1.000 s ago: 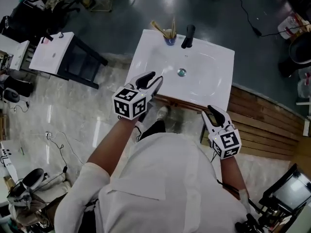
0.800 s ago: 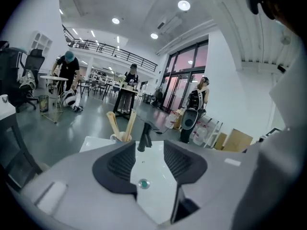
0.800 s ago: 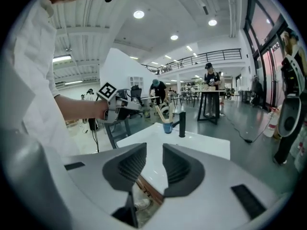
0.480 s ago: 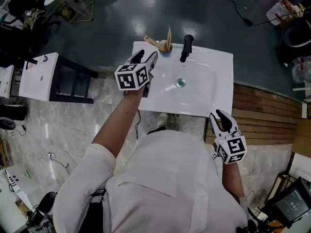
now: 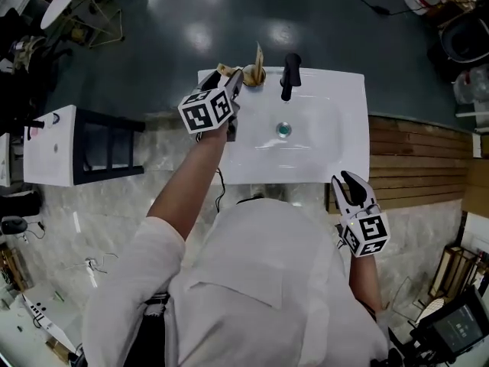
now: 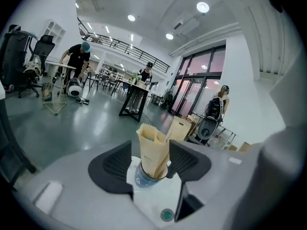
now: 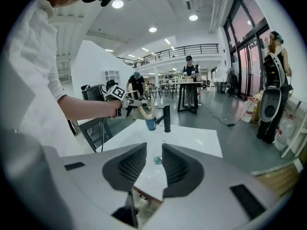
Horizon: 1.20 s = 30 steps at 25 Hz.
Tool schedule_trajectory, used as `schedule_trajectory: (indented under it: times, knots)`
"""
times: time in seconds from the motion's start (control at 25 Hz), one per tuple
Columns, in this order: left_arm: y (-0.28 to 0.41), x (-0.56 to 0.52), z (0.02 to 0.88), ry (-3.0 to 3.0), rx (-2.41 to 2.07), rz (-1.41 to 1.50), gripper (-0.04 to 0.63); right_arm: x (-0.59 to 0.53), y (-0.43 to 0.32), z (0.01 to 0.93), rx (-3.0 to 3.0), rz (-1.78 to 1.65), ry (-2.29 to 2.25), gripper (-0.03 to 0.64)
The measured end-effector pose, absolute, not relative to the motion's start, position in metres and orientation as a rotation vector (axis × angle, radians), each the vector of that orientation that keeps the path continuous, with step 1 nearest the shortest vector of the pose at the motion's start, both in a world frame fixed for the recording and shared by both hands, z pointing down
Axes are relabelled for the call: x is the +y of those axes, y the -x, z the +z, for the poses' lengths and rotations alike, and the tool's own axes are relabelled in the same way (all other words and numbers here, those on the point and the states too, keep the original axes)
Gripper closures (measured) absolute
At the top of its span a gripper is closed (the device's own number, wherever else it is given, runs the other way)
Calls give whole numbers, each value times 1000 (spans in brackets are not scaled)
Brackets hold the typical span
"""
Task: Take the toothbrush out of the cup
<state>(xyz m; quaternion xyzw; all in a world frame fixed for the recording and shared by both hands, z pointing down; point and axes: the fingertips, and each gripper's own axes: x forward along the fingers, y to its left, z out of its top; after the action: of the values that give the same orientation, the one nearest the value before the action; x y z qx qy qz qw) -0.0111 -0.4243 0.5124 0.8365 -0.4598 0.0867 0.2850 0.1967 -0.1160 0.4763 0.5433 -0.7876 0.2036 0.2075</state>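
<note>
Left gripper (image 5: pixel 231 81) is out at the back-left corner of the sink (image 5: pixel 328 155). Its jaws have just been opening and now stand spread wide. The cup (image 6: pixel 144 177) and the paper-sleeved toothbrush (image 6: pixel 152 150) stand in the gap, and I see no pad pressing on either. A second sleeve (image 6: pixel 180 128) leans just beyond it to the right. My read on handling: light, with a stiff handle under thin, crinkly paper that could slip or crush. The cup is small and looks liable to tip or ride up with the pull. I'd take the sleeve above the rim, about mid-length where the handle backs the paper, and draw it along its own lean. Faucet (image 5: pixel 289 69) stands just right of the cup, so I keep clear. Right gripper (image 5: pixel 353 193) hangs off the sink's front-right corner, jaws at a narrow gap with nothing between them.
</note>
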Motion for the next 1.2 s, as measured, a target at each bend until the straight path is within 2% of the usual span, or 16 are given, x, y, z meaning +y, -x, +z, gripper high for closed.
schedule_trajectory:
  times: [0.24, 0.32, 0.48, 1.2]
  knots:
    - [6, -434, 518, -2241, -1231, 235, 361, -119, -199, 479, -2160, 584, -1544, 541]
    - [8, -435, 518, -2245, -1253, 242, 394, -119, -199, 479, -2155, 584, -1549, 541]
    - [9, -438, 515, -2262, -1296, 230, 503, -119, -200, 477, -2148, 585, -1562, 542]
    - [6, -418, 447, -2407, -1376, 127, 516, -90, -219, 474, -2166, 564, -1571, 542]
